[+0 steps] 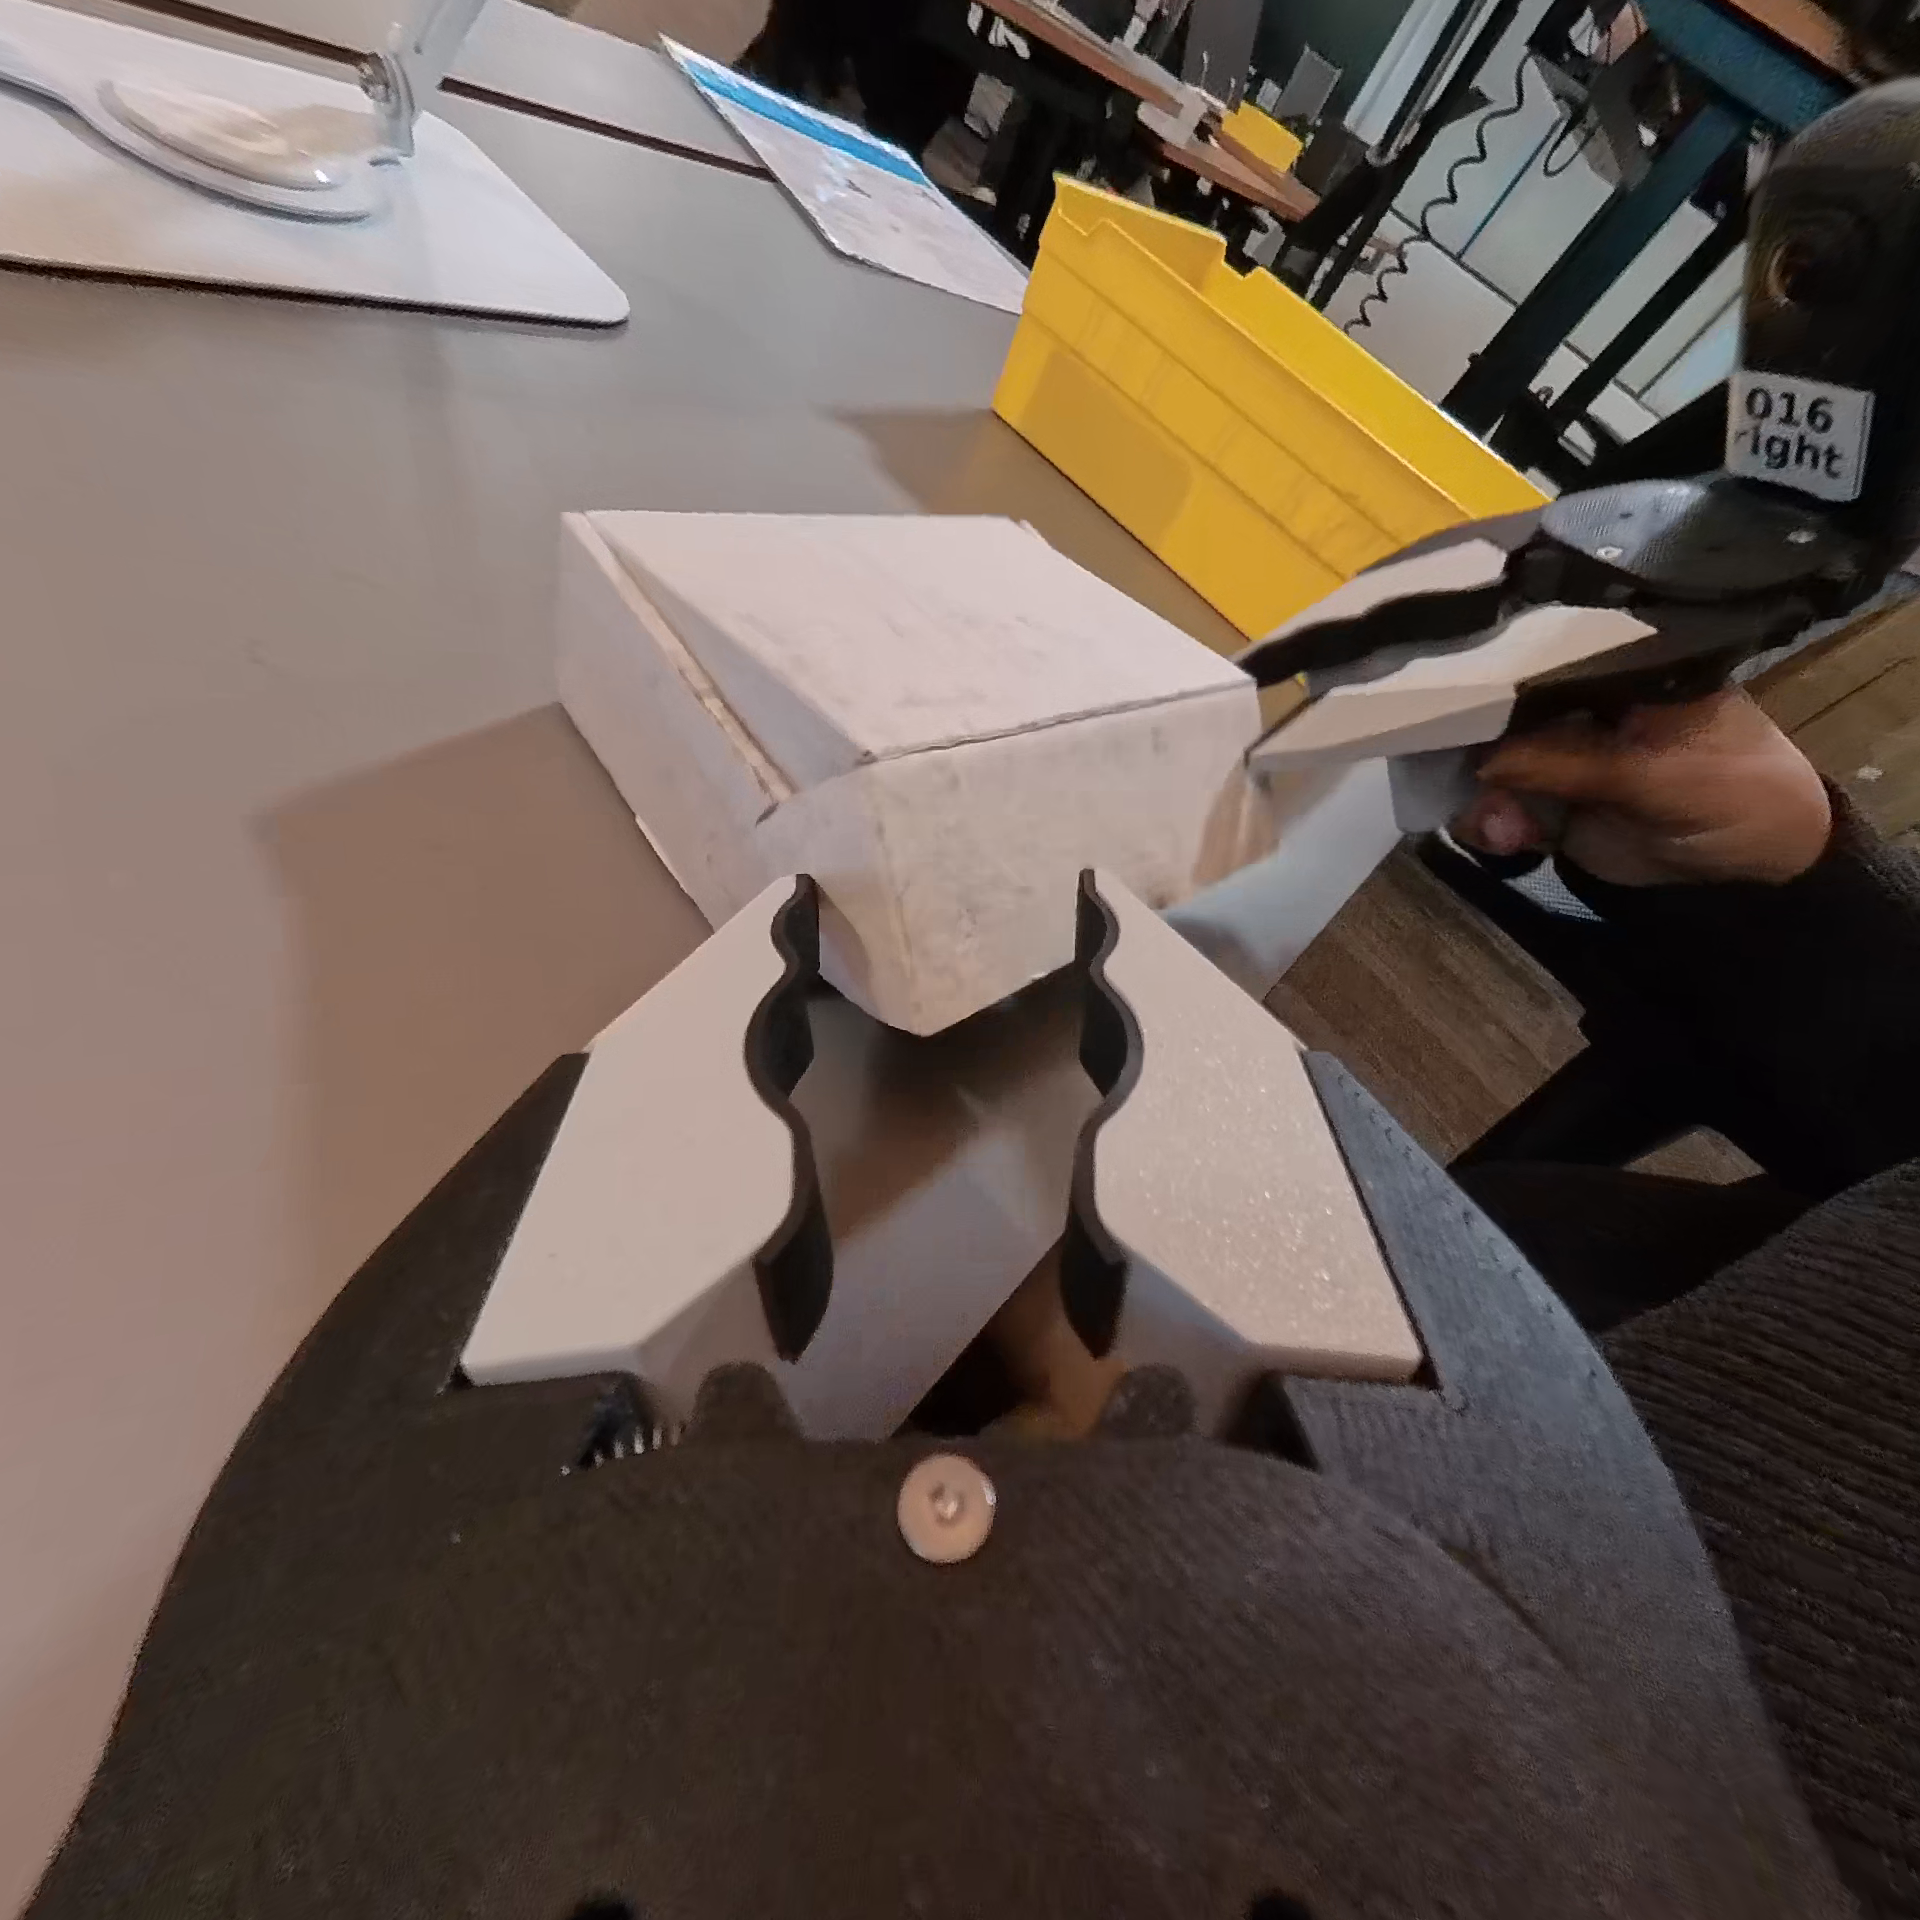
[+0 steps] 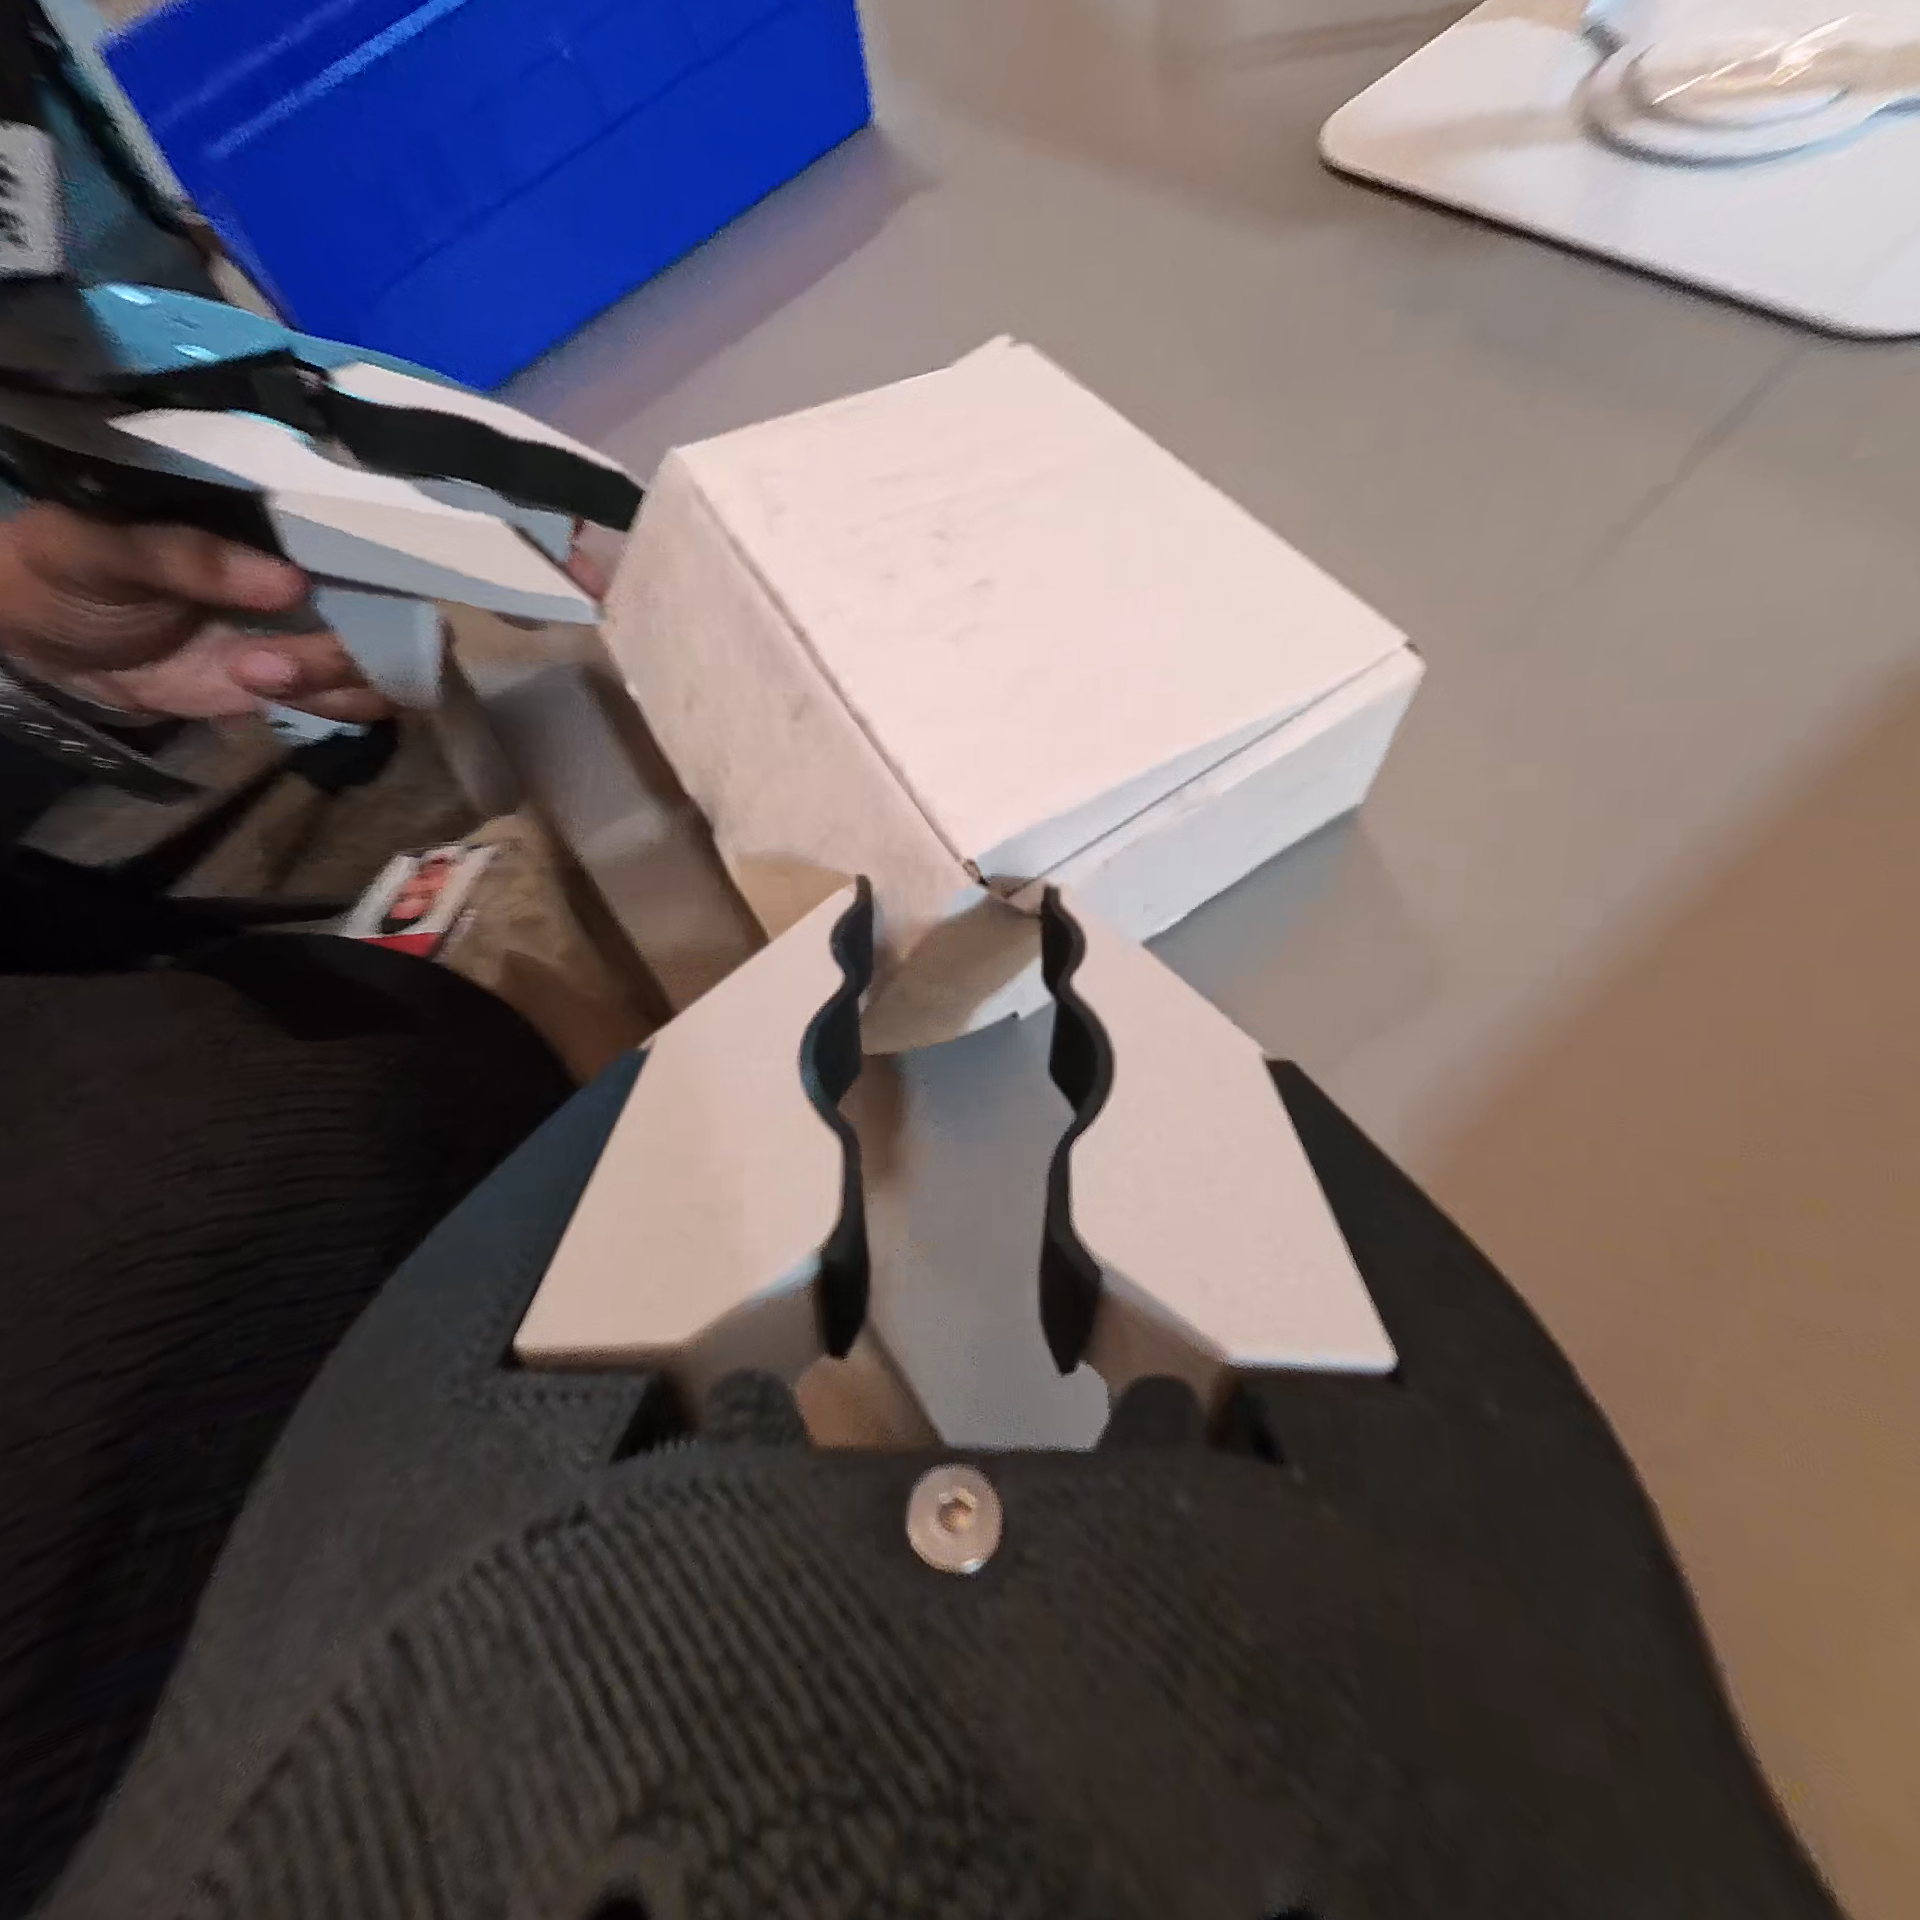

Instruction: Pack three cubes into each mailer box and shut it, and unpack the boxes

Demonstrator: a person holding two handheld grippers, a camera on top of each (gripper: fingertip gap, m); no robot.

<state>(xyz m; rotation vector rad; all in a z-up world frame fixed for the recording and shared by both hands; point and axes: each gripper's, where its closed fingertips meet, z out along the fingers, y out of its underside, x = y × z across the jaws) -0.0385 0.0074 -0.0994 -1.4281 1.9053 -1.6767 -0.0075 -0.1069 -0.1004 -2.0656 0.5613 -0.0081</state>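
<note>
The left gripper (image 1: 945,894) is sitting right at the near corner of the white mailer box (image 1: 894,623), its fingers (image 1: 644,1122) parted on either side of that corner, not pinching it. The right gripper (image 2: 956,909) is poised at the opposite front corner, fingers (image 2: 1195,1143) likewise spread, a curved flap tip lying between them (contact is hard to judge through the blur). The box itself is resting closed at the edge of the grey bench (image 1: 312,623), lid down. Farther back, a yellow bin (image 1: 1226,416) is standing to one side and a blue bin (image 2: 499,156) to the other, and a white mat (image 1: 312,229) carrying something clear is lying beyond.
</note>
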